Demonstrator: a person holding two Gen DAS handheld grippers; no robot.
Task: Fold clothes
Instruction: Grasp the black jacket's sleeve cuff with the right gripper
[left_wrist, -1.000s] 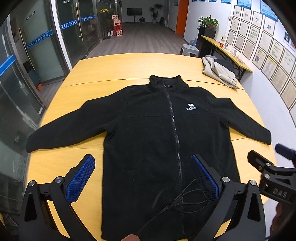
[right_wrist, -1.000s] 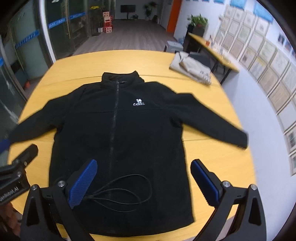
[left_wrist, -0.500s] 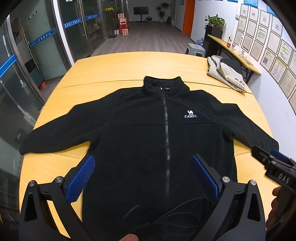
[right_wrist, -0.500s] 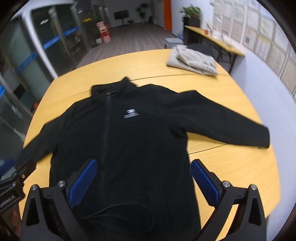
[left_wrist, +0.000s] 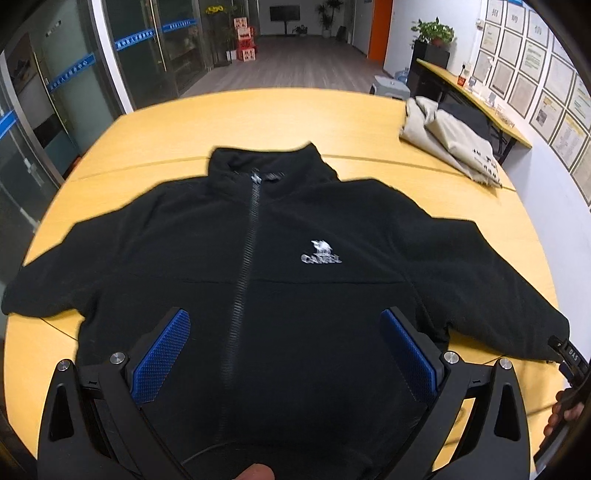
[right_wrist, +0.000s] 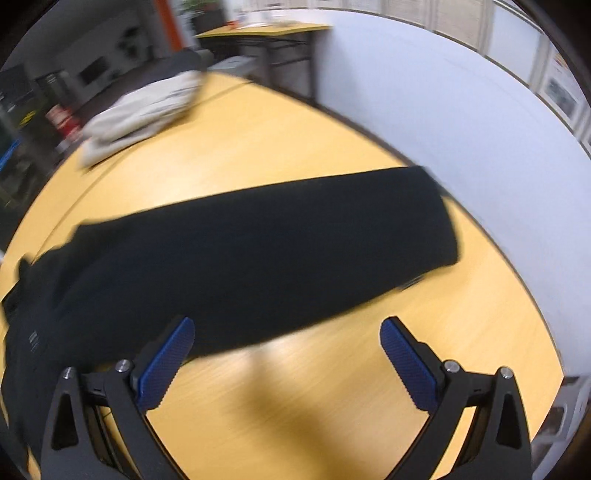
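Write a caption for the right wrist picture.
Open right gripper hovers near the black jacket's sleeve on a yellow table.

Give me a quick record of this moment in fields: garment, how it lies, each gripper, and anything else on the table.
garment: black fleece jacket, zipped, white logo on chest
state: spread flat, front up, sleeves out to both sides, not yet folded
surface: yellow wooden table
left gripper: open, over the jacket's lower body
right gripper: open, facing the sleeve at the jacket's right end, holding nothing
other item: beige garment at the table's far right edge
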